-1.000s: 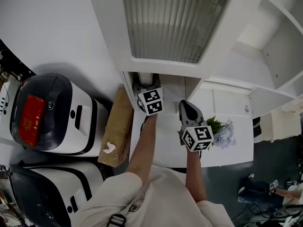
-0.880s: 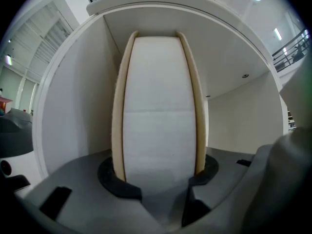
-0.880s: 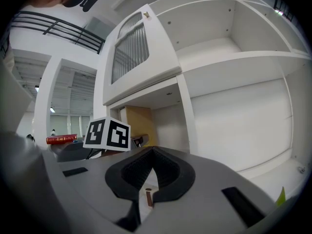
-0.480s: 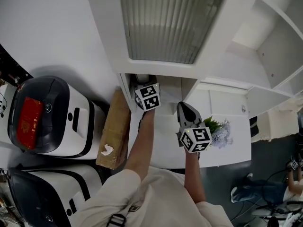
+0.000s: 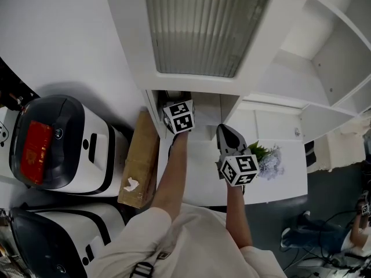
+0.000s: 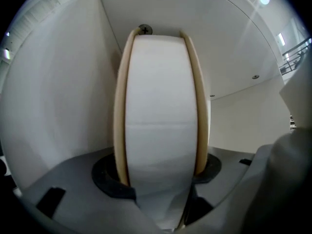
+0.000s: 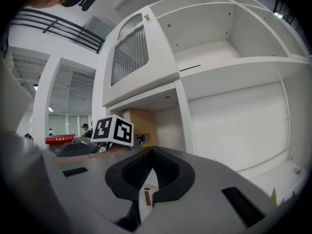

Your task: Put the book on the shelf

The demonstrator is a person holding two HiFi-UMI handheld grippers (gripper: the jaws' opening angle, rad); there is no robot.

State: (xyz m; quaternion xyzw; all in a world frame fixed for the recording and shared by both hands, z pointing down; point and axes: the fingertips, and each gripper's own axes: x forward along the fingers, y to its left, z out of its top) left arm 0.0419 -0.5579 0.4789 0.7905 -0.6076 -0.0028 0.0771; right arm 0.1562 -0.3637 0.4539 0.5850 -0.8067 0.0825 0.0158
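**Item:** book (image 6: 161, 106), with a thick white page block between thin tan covers. It is stood upright, fore-edge toward the left gripper view, inside the lower compartment (image 6: 63, 106) of the white shelf cabinet (image 5: 278, 80). This compartment lies beneath the ribbed glass door (image 5: 203, 28). The book is set close to the compartment's left wall.

**Left gripper** (image 6: 158, 173): held level and reached into the compartment, at the end of an outstretched left forearm (image 5: 173, 175). Its black fingers (image 6: 105, 177) are spread to either side of the book's lower covers and the grasp is released. The fingers have just been opening, with the book still between them.

**Right gripper** (image 7: 152, 165): held back on a bent right forearm (image 5: 236, 210), above the white counter (image 5: 290, 181) and beside a small bunch of pale flowers (image 5: 268, 160). Its fingers (image 7: 131, 172) are clenched together with nothing between them.

**Change noted:** in the head view, the left gripper's marker cube is seen slightly nearer the cabinet edge than a second earlier. The right gripper is found where it was.
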